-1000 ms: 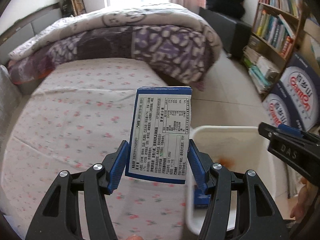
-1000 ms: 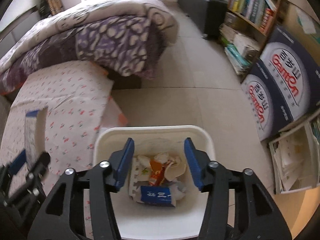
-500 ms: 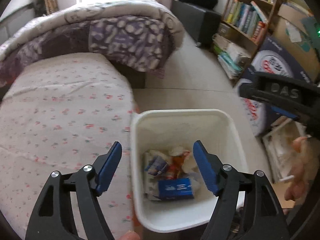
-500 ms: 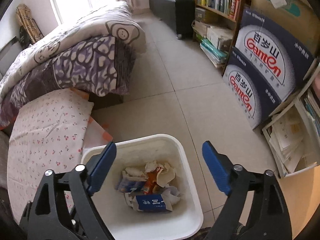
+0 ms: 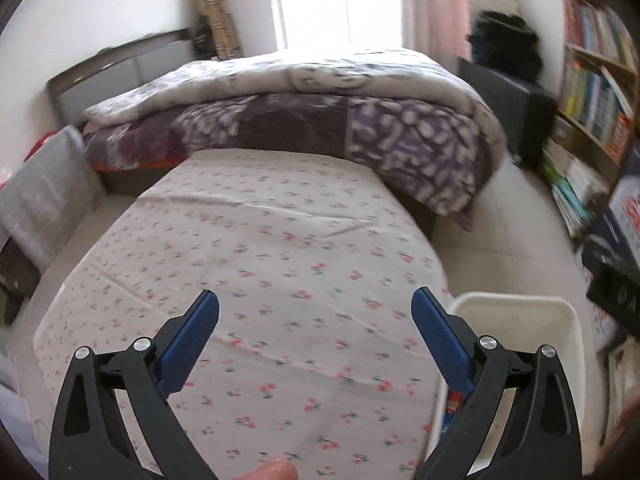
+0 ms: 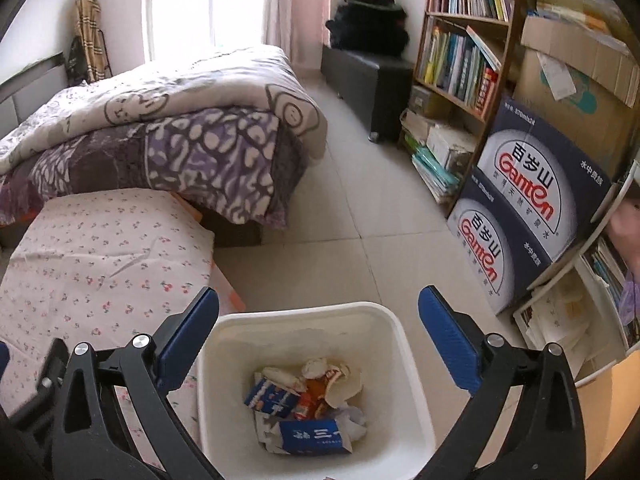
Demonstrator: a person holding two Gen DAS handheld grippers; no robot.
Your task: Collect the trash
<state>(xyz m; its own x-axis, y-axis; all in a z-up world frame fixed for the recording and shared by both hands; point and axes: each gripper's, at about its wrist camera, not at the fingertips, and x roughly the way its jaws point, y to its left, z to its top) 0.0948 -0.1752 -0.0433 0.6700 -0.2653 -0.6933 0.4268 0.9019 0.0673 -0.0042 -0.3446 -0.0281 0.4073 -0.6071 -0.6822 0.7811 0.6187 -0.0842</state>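
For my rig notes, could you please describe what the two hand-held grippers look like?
Both match: the left hand-held gripper and the right hand-held gripper have black, cut-out plastic arms, silver round rivets at the joints, and flat blue ribbed fingers. No cables or sleeves show.

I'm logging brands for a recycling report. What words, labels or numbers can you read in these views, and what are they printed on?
"Ganten" with "百岁山": upper dark blue carton by the bookshelf.
"Ganten" with "百岁山": lower carton beneath it.
"三": blue box in the white bin; the rest is too small to read.
Other blue box in the bin: print unreadable.
Book spines, small carton print: too small.
Left wrist view: blurred, nothing legible.
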